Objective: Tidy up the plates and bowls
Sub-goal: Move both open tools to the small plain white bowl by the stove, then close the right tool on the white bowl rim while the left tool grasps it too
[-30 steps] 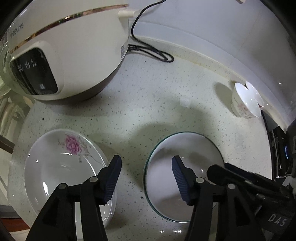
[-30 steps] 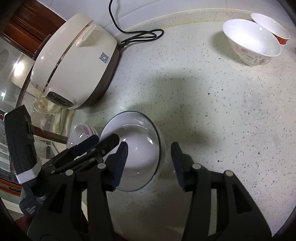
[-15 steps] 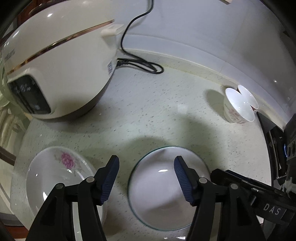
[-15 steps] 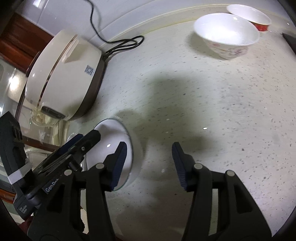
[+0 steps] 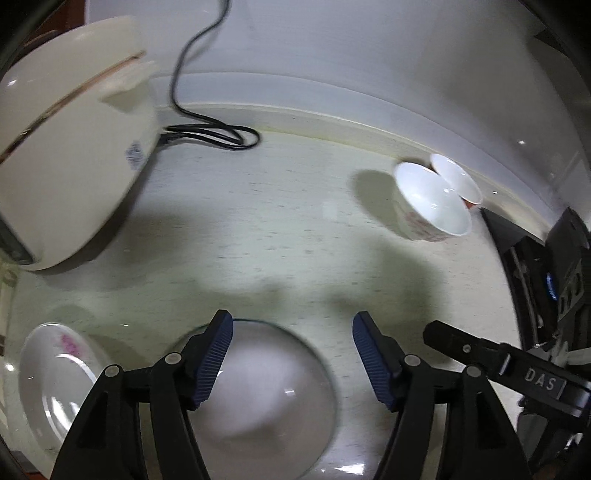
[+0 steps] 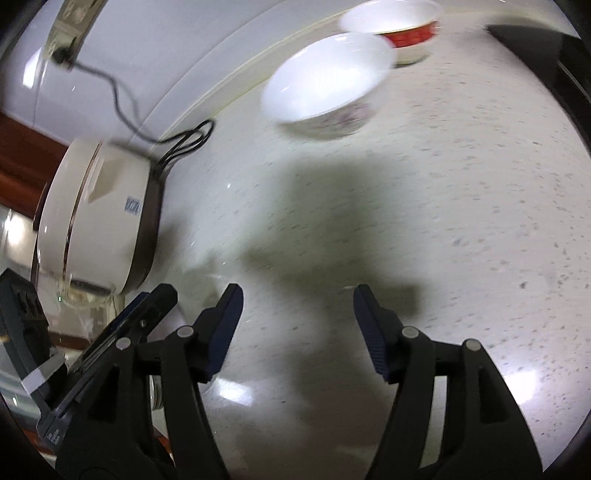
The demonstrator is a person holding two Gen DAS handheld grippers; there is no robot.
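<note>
A clear glass plate lies on the speckled counter just under my open, empty left gripper. A white plate with a pink flower lies to its left. A white floral bowl and a red-banded bowl stand together at the back right; they also show in the right wrist view as the floral bowl and the red-banded bowl. My right gripper is open and empty above bare counter, well short of the bowls.
A cream rice cooker with a black cord stands at the back left, also in the right wrist view. A black stove edge bounds the right side. The wall runs along the back.
Both grippers have lifted and tilted toward the back of the counter. The glass plate has slid low in the left view and out of the right view. The bowls look nearer to the right gripper.
</note>
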